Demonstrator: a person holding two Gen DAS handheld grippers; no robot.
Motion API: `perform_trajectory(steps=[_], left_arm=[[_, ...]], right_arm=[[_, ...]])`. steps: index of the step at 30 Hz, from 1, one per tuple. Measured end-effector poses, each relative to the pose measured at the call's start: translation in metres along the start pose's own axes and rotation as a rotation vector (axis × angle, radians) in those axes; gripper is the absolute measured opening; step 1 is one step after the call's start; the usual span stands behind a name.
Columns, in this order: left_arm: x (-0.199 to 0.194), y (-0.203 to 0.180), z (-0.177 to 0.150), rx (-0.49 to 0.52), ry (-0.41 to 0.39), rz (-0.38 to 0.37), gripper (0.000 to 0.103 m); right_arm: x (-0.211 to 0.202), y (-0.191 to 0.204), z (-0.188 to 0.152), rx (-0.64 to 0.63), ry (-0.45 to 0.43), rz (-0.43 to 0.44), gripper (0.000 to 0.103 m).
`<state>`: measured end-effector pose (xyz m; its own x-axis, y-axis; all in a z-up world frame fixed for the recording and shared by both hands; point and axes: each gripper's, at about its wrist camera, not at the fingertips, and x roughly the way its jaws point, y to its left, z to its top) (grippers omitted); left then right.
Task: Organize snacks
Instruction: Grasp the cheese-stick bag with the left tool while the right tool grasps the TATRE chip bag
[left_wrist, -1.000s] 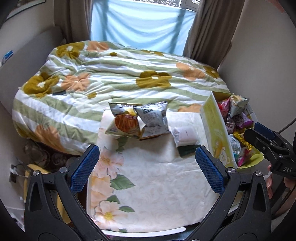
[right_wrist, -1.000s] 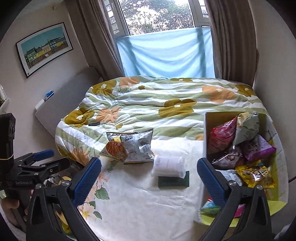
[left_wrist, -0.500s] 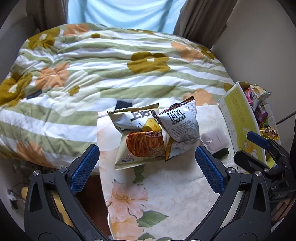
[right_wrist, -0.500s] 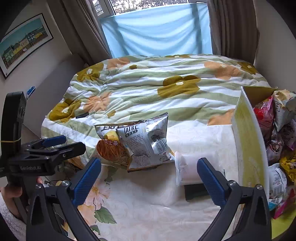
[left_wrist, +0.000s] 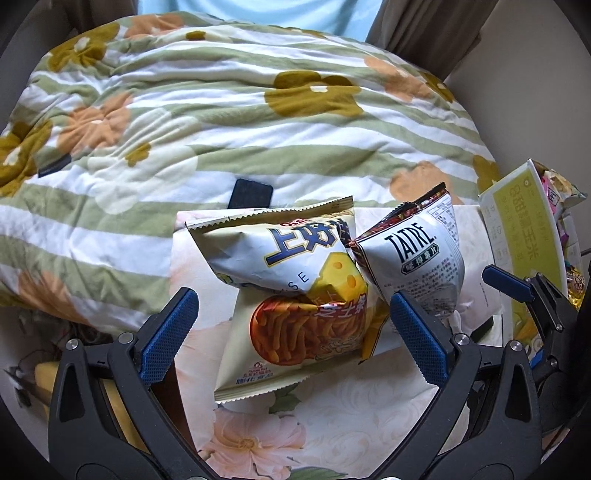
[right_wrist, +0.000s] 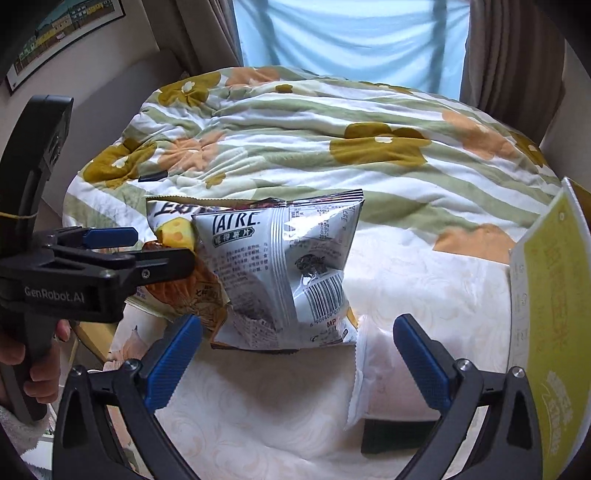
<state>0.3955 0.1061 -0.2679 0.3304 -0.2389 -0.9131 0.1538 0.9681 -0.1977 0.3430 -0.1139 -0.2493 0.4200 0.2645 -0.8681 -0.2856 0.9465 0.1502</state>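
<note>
Lying on a pale floral cloth (left_wrist: 343, 417) at the foot of the bed, two snack bags overlap: a cheese-stick bag (left_wrist: 291, 306) with orange sticks printed on it, and a silver bag marked TAIRE (right_wrist: 284, 266) leaning against its right side. Just right of them a white packet (right_wrist: 391, 369) rests on the cloth, partly over a dark flat object (right_wrist: 395, 435). Farther right stands a yellow-green box (left_wrist: 524, 236) with more wrapped snacks (left_wrist: 557, 192) showing inside.

The left gripper (left_wrist: 291, 339) hangs over the cheese-stick bag with its blue pads (left_wrist: 166, 336) spread wide on either side of it, not touching. The right gripper (right_wrist: 295, 362) is likewise wide apart, low in front of the silver bag and the white packet. In the right wrist view a hand (right_wrist: 33, 365) grips the left tool's handle.

Beyond the cloth, a striped flowered quilt (left_wrist: 221, 110) covers the bed, and a small dark item (left_wrist: 251, 194) lies on it near the bags.
</note>
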Motion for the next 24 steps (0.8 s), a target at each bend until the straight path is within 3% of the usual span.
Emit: perform_trajectory(steps=[7,12,20,24], left_arm=[[0.02,0.002,0.006,-0.01,0.025,0.027,0.102],[0.032,0.004,0.004,-0.018,0.061,0.025,0.077],[0.03,0.007,-0.002,-0.013,0.071,0.031,0.072],[0.024,0.018,-0.006,-0.049,0.066,0.048,0.07]], right_arm=[[0.03,-0.003,0.009,-0.074,0.047,0.038,0.103],[0.044,-0.005,0.014,-0.099,0.084,0.074,0.095],[0.055,-0.008,0.02,-0.08,0.103,0.113,0.091],[0.059,-0.007,0.022,-0.063,0.11,0.135,0.082]])
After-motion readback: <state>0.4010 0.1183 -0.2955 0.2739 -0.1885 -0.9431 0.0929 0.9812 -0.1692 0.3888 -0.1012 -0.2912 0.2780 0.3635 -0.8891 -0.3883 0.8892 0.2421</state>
